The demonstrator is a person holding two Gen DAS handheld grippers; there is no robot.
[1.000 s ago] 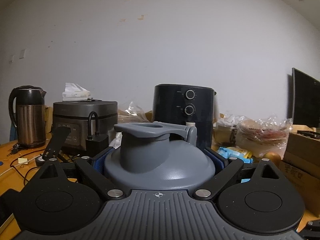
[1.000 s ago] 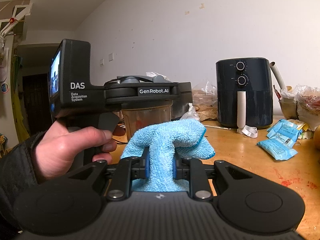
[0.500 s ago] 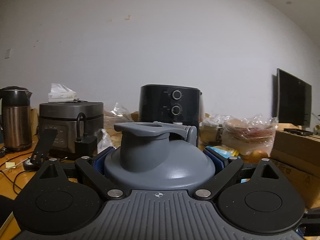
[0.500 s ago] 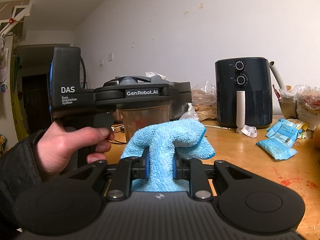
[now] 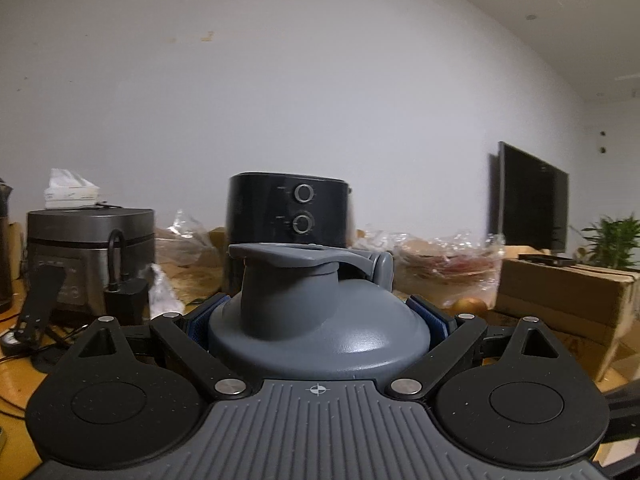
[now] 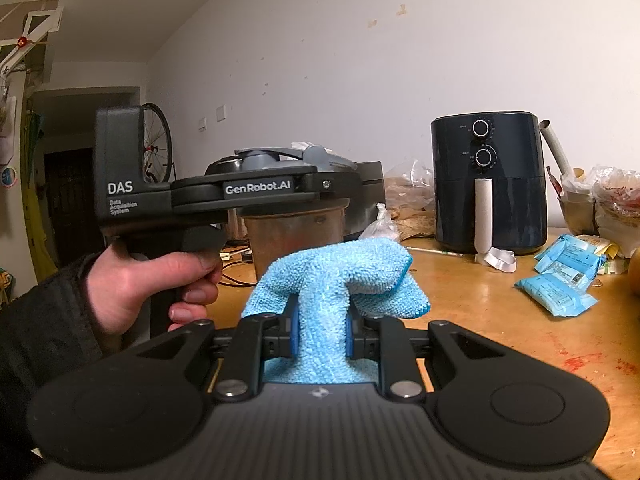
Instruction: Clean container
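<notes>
A container with a translucent, stained body (image 6: 296, 236) and a grey spouted lid (image 5: 316, 320) stands upright over the wooden table (image 6: 500, 320). My left gripper (image 5: 316, 300) is shut on the lid's rim, with a blue pad on each side. The right wrist view shows that left gripper (image 6: 280, 184) from the side, with a person's hand (image 6: 152, 280) on its handle. My right gripper (image 6: 320, 328) is shut on a light blue microfibre cloth (image 6: 340, 276), which bulges forward just in front of the container. Cloth and container do not appear to touch.
A black air fryer (image 6: 488, 180) stands at the back by the wall, a grey cooker (image 5: 88, 256) with cables to its left. Blue packets (image 6: 560, 280) lie at the right. Plastic bags, a cardboard box (image 5: 560, 300) and a dark screen (image 5: 528, 196) fill the right side.
The left gripper has swung to the right with the container: the air fryer slid left in its view, and the screen and a plant came in. The right gripper and cloth stayed put.
</notes>
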